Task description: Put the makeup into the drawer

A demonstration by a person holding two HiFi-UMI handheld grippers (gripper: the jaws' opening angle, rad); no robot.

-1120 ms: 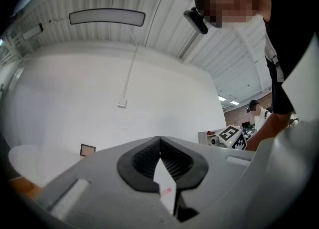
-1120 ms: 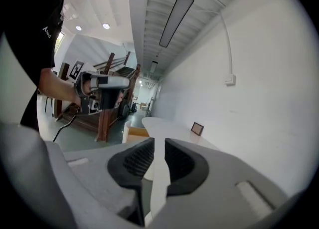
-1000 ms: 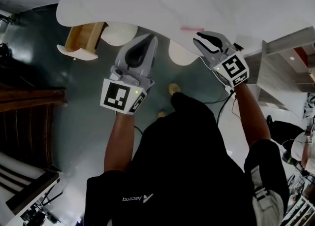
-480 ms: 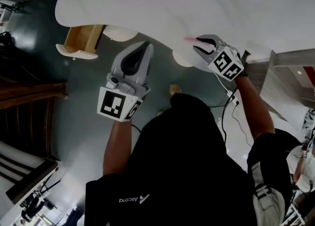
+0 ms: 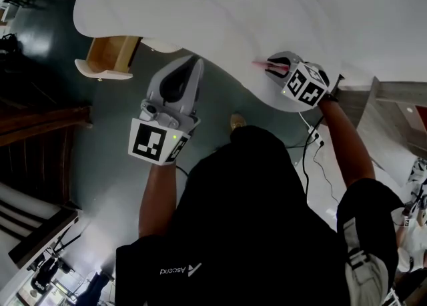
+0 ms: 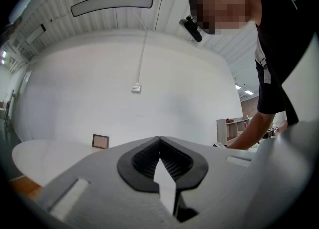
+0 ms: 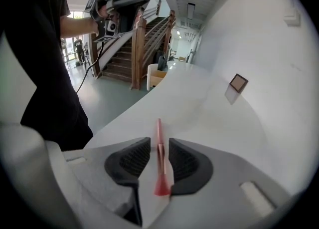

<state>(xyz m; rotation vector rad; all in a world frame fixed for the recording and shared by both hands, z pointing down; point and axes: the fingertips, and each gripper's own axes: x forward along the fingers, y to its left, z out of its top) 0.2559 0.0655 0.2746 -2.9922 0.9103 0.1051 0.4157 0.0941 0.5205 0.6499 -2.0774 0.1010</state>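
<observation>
Makeup stick [image 7: 158,125], pink and skinny, lies flat on the white bench [image 7: 199,108], right between the right gripper's [image 7: 159,142] jaws. They're spread either side of it and not clamped yet. It looks light, stiff and probably slick, so I'd pinch it gently mid-shaft or it'll roll away. The left gripper [image 6: 160,140] hangs off the bench edge, jaws pressed together on nothing. What looks like the wooden drawer [image 5: 113,55] sticks out well apart.

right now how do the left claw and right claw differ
The left claw is shut and empty; the right claw is open, with a pink makeup stick between its jaws. The left claw hangs over the floor beside the white table; the right claw is over the tabletop. Both look the same grey build.
</observation>
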